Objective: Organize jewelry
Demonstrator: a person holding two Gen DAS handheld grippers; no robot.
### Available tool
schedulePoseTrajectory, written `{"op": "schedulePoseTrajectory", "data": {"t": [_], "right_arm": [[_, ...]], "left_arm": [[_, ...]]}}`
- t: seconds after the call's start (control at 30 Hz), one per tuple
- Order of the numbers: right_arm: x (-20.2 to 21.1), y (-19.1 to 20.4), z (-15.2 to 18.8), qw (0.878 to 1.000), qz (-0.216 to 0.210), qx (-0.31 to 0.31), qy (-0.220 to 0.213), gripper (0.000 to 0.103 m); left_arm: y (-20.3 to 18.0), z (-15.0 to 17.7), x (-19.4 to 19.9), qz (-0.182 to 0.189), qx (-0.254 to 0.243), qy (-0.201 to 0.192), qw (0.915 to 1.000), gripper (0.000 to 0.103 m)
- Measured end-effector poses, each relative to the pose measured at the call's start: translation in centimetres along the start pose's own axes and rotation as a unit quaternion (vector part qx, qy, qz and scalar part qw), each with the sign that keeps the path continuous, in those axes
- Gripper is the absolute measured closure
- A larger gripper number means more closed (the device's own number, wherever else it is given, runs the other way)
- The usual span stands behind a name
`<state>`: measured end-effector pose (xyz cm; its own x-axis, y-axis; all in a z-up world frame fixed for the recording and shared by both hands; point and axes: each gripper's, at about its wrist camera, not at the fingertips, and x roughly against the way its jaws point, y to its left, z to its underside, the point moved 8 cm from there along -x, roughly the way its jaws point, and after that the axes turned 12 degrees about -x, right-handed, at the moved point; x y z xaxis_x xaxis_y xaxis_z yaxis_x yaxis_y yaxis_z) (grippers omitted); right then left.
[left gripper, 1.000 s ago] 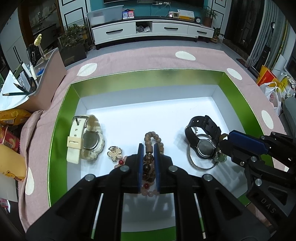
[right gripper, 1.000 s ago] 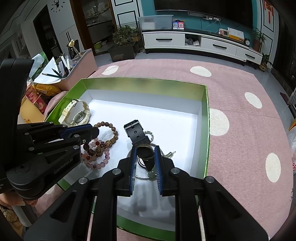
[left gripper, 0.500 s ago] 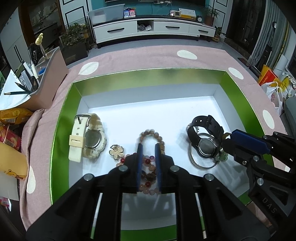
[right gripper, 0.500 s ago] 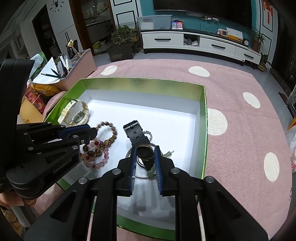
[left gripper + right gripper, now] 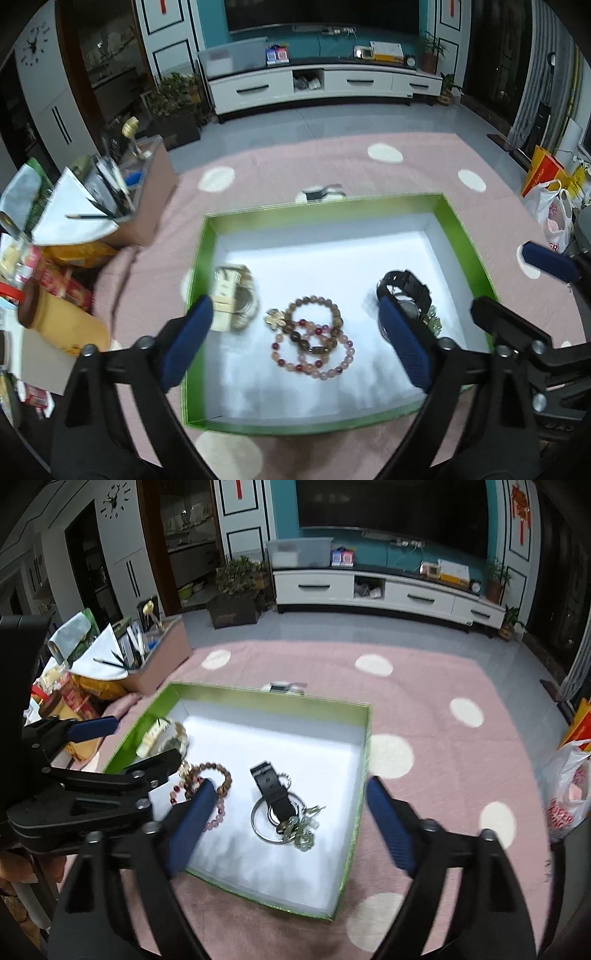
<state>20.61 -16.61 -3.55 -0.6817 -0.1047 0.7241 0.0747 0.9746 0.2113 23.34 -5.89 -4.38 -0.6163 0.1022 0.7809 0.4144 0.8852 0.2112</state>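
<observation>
We hold left gripper [image 5: 295,343] and right gripper [image 5: 290,821] with jaws spread, empty. Bead bracelets [image 5: 314,341] lie mid-frame in green box [image 5: 461,236], pale watch [image 5: 234,299] left, black watch [image 5: 404,291] right. Pink dotted rug [image 5: 436,686] underneath; pen caddy [image 5: 147,188] upper left.

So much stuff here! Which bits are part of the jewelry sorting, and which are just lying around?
Part of the job:
green box
cream watch
bead bracelets
flower charm
black watch
bangle
jade charm

Just lying about:
pen holder
snack packets
plastic bag
potted plant
</observation>
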Motion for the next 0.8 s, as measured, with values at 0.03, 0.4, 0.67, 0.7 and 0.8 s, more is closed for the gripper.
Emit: {"op": "schedulePoseTrajectory", "data": {"t": [0.03, 0.4, 0.67, 0.7, 0.8], "right_arm": [[0.6, 0.0, -0.4, 1.0, 0.003, 0.002, -0.003, 0.004], [7.4, 1.9, -5.0, 0.998, 0.036, 0.039, -0.016, 0.001], [9.1, 2.9, -6.9, 0.997, 0.041, 0.051, -0.028, 0.001], [9.0, 3.0, -7.0, 0.997, 0.04, 0.052, -0.029, 0.001], [8.5, 3.1, -6.9, 0.997, 0.041, 0.054, -0.027, 0.001]], "left_arm": [[0.2, -0.3, 0.8, -0.002, -0.002, -0.003, 1.0, 0.005], [2.6, -3.5, 8.5, -0.046, 0.004, -0.015, 0.9988, 0.002], [4.7, -4.9, 11.0, -0.058, 0.032, -0.024, 0.9975, 0.002], [4.7, -5.0, 11.0, -0.059, 0.034, -0.026, 0.9973, 0.002], [4.9, -5.1, 11.0, -0.059, 0.037, -0.026, 0.9973, 0.002]]}}
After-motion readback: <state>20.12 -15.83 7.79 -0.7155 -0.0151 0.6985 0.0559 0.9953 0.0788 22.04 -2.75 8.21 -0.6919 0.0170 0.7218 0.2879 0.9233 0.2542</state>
